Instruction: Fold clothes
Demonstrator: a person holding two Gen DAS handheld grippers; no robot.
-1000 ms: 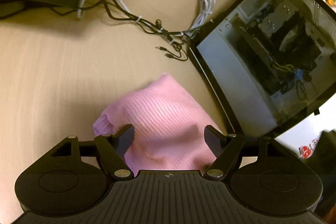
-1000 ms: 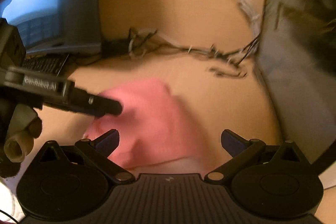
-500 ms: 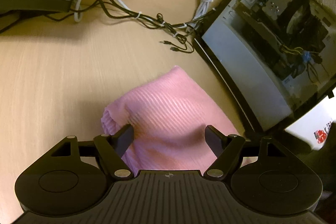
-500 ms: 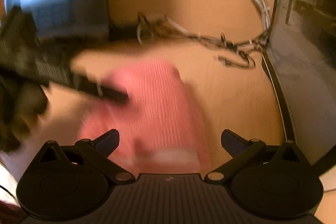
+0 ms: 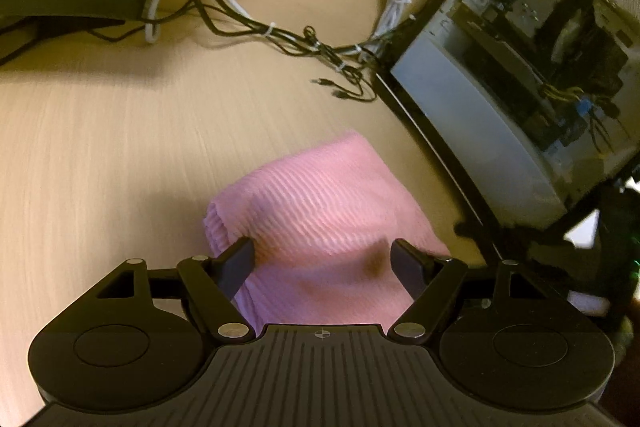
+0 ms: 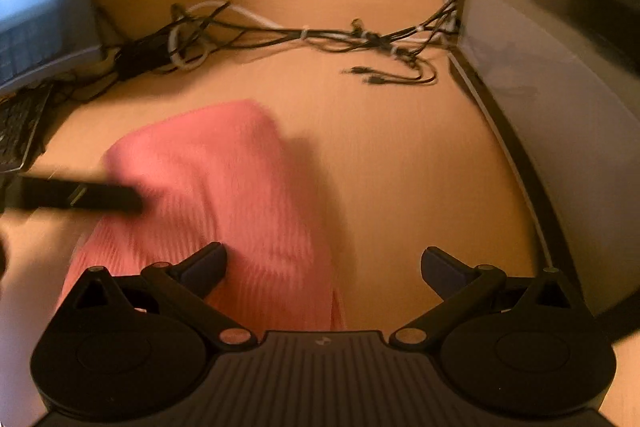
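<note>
Between spread left fingers point(image 5: 240, 263), pink garment point(image 5: 320, 211)

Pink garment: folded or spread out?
Folded. The pink garment lies as a compact bundle with a rounded doubled edge on the desk.

The pink cloth point(image 5: 320, 211) is a soft ribbed knit, matt; the table point(image 5: 100, 155) looks like pale wood with fine grain, smooth; the computer case point(image 5: 520, 67) has a glossy clear side panel.
</note>
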